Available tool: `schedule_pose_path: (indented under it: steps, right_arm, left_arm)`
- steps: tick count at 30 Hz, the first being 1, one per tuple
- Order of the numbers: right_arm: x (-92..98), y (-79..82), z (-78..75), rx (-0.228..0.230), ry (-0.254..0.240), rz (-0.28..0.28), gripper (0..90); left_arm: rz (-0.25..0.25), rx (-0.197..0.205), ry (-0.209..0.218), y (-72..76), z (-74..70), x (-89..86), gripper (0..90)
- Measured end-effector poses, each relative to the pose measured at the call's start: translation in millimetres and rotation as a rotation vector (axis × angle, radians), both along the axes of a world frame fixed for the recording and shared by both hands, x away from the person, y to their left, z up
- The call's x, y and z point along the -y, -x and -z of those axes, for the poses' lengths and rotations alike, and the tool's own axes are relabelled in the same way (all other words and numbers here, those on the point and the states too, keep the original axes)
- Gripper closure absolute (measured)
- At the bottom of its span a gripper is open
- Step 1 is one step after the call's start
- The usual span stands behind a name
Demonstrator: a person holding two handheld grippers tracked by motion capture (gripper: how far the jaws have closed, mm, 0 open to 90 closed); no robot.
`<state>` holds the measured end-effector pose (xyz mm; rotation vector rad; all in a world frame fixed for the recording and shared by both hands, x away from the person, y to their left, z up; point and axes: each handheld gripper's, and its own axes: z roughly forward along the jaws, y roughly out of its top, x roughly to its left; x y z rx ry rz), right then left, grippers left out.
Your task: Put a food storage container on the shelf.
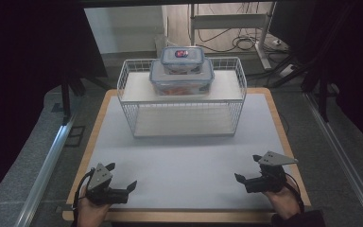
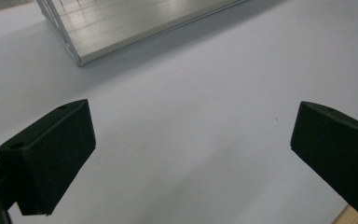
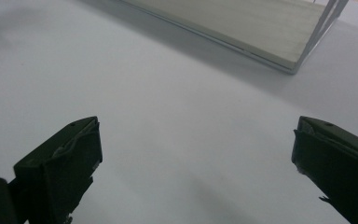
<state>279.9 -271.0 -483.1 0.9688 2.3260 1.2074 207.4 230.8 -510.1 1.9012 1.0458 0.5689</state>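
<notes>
both hand-held grippers sit at the near edge of the desk [image 1: 179,156] — the left hand-held gripper [image 1: 123,177] near the left corner, the right hand-held gripper [image 1: 246,168] near the right, each with jaws spread wide and nothing between them. they look parked well apart, probably to leave a clear path forward and so either can reach in. beyond the bare white surface stands a wire rack [image 1: 182,97] with a shelf on top, its open front facing the person. on that shelf, toward the back, rests a large food box [image 1: 182,81], with a small food box [image 1: 181,59] stacked squarely on its lid — likely so both can be lifted from above.
</notes>
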Motion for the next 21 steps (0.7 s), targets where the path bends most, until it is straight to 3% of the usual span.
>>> schedule_pose_path:
  steps: [15, 21]
  right_arm:
    - [4.4, 7.1, 18.1, -0.076, 0.036, 0.004, 1.2]
    - [4.7, 6.2, 21.8, -0.100, 0.036, 0.001, 1.2]
  left_arm:
    - [0.013, -0.124, -0.032, -3.5, 13.9, -0.8, 0.0]
    - [0.011, -0.148, -0.032, -5.5, 16.2, -1.1, 0.0]
